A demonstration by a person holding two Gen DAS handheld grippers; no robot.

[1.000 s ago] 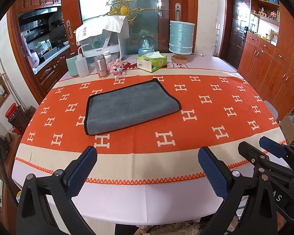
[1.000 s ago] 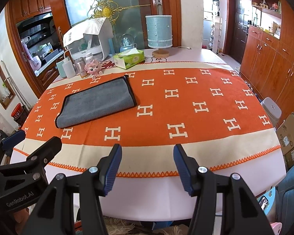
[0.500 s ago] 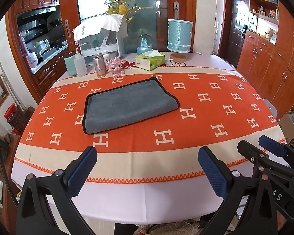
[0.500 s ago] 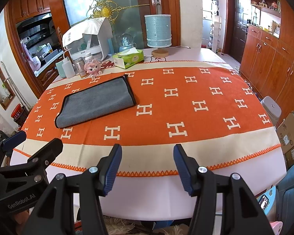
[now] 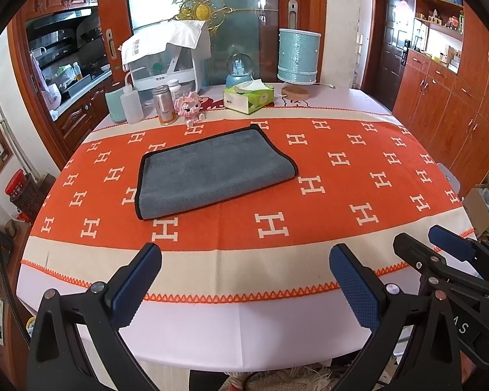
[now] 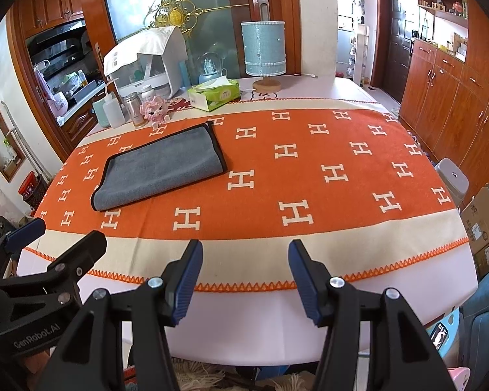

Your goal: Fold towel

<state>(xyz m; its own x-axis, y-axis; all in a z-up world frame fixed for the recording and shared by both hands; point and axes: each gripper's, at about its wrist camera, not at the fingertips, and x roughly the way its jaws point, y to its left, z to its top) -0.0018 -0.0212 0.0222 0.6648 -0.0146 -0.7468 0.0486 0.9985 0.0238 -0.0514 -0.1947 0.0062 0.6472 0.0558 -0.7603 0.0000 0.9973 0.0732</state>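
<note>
A: Left wrist view cuts off our right gripper [image 5: 453, 251] at the frame edge; we can't tell there how wide it gapes.

B: Its own view shows it [image 6: 244, 270] wide open, empty, like our left gripper [image 5: 244, 277]. The towel [image 5: 212, 172], grey, black-edged, lies folded flat on the cloth [image 5: 342, 176], untouched.

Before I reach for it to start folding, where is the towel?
The towel lies flat on the orange tablecloth, left of centre in both views, just in front of the pink toy, untouched by either gripper.
</note>
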